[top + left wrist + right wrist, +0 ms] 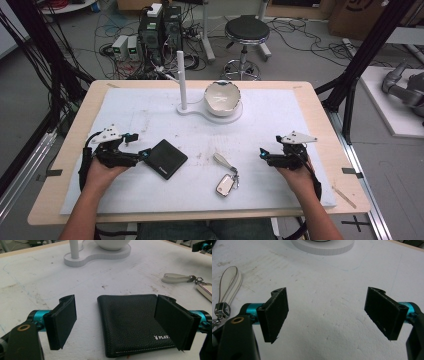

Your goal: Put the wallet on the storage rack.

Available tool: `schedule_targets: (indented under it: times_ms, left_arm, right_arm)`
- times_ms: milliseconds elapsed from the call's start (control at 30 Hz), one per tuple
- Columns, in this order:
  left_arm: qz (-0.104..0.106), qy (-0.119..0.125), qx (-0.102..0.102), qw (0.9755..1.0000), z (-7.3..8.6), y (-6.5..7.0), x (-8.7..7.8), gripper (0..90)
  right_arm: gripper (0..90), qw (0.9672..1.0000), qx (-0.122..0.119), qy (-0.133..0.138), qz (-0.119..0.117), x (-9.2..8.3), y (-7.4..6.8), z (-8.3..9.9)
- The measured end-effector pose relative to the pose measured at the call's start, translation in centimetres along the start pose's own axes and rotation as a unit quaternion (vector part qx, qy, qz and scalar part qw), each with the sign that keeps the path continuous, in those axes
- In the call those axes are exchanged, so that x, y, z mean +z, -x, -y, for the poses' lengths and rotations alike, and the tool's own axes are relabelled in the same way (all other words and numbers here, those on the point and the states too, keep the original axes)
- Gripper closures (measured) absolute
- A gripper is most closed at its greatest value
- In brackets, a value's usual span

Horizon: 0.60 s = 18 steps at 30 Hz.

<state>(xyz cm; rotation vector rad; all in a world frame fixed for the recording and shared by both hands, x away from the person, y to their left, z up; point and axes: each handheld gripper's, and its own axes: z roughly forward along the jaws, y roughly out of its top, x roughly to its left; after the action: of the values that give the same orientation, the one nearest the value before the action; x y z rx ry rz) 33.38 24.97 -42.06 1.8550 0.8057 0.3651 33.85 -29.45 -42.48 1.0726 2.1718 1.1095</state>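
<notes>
Left gripper (116,322) held wide open at the flat black leather wallet (132,322).
Light, pliable, slightly slick; best pinched across its folded edge just ahead of the jaws.

Two black tongs are being seen in the high view, the left tongs (146,153) and the right tongs (262,153), each being topped by a grey three-cornered plate and trailed by a black cable. In the gripper views, flat black pads (65,318) are being carried on turquoise metal stubs, and a brass-ringed hole is being shown on the black body. No sleeves are being worn on the forearms.
</notes>
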Motion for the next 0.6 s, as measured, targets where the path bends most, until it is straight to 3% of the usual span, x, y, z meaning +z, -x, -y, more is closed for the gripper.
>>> schedule_targets:
  times_ms: [333,600]
  left_arm:
    - [0.005,-0.005,0.000,1.0000,-0.1,0.1,0.4,17.9]
    - [0.022,-0.028,0.002,0.9993,0.1,0.3,2.0,17.9]
  right_arm:
    - [19.6,1.0000,-0.003,-0.003,0.000,-0.1,0.0,0.1]
    - [19.6,0.9999,-0.012,-0.008,0.002,-0.2,-0.3,0.2]
